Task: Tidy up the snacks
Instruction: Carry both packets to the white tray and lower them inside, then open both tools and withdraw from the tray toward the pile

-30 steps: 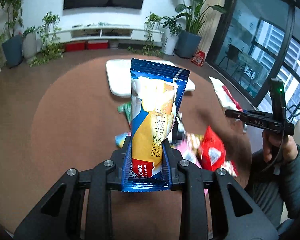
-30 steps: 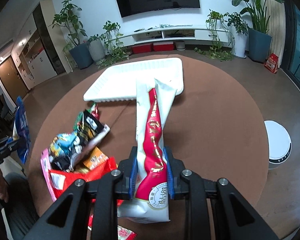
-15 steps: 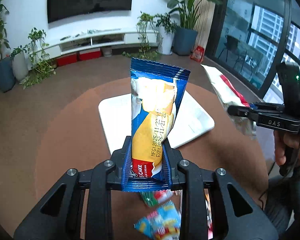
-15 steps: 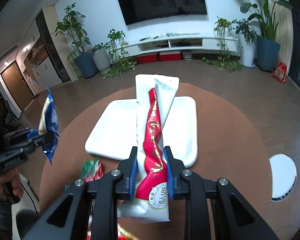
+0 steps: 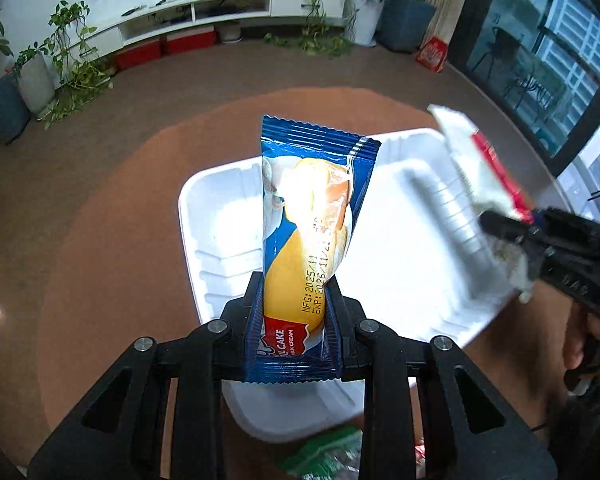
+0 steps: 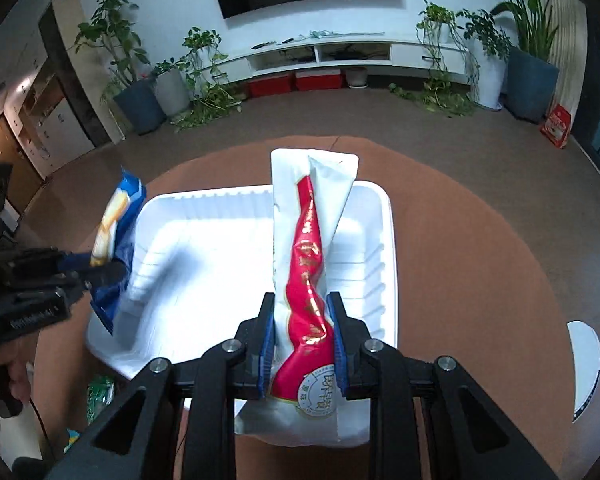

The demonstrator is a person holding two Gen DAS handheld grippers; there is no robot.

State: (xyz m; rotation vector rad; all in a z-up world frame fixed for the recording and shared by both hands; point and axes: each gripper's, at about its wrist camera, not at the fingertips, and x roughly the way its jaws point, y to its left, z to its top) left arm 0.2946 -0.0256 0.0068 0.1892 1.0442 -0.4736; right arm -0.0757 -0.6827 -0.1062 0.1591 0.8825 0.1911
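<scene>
1. Our left gripper (image 5: pixel 294 316) pinches the blue cake packet (image 5: pixel 312 216) upright above the white tray (image 5: pixel 416 248).
2. Our right gripper (image 6: pixel 303 340) clamps the red-and-white snack packet (image 6: pixel 308 264) over that tray.

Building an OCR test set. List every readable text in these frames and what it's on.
"...L CAKE" and "...LK CREAM", cut off at the left: red panel on the blue pack in the left claw.
"MFG: 2025/11..." and "EXP: 2026/11/21...", ends blurred: same pack.
Gold characters on the red stripe and the round seal of the white pack in the right claw: unreadable.
White lettering on the left claw's body, seen from the right wrist: blurred.
</scene>
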